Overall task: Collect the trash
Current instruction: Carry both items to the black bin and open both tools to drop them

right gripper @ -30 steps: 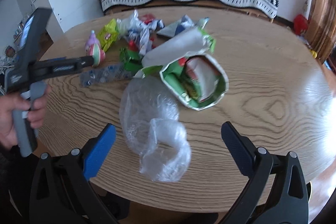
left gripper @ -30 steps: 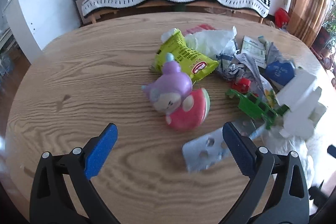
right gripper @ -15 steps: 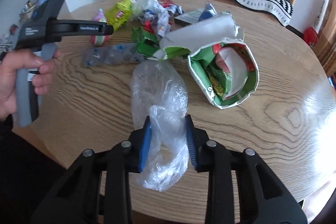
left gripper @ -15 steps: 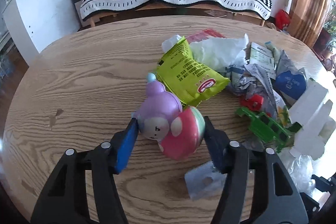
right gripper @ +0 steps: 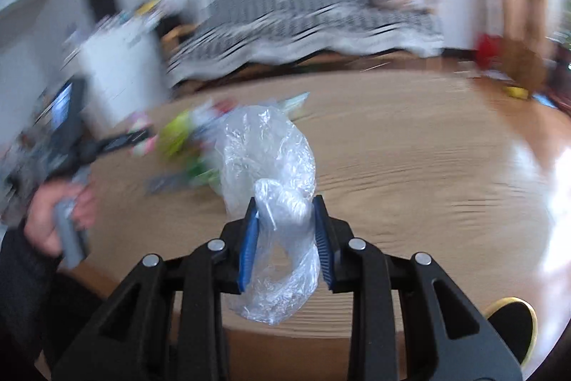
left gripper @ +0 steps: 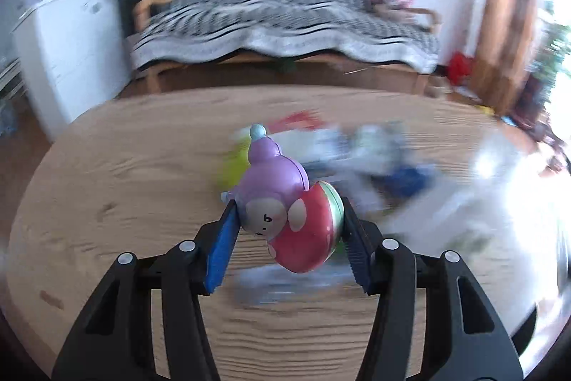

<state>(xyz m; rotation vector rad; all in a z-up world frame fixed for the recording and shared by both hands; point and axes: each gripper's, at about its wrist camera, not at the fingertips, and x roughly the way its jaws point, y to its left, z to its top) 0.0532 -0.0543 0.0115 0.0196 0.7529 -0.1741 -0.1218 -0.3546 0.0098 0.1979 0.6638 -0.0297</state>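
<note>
**Both grippers closed on items above the wooden table**

Left wrist view, nearest: left gripper [left gripper: 287,220], blue pads [left gripper: 221,249] having just narrowed, now clamped on either side of toy figure [left gripper: 285,206]; purple hooded head on the left, red-and-green rounded body on the right, pale blue tip pointing away; toy carried in the jaws, seemingly clear of the table [left gripper: 107,195]. Just beyond the toy, toward the table's middle: blurred trash pile [left gripper: 357,152], with yellow-green, red, white and blue patches; individual pieces not distinguishable. At the table's right edge: strong glare. Beyond the far edge: sofa [left gripper: 285,31] under a black-and-white striped throw; white cabinet [left gripper: 71,45] to the left.

Right wrist view, nearest: right gripper [right gripper: 285,231], narrowed over the past second and since steady, pinching the twisted neck of clear plastic bag [right gripper: 267,159]; bag bulging past the fingertips, loose tail hanging below the pads. At the near-left edge of the table: hand [right gripper: 57,216] with dark sleeve, gripping the grey handle of the left gripper, smeared by motion. Farther, left of the table's middle: same blurred pile, green and pink patches only.
</note>
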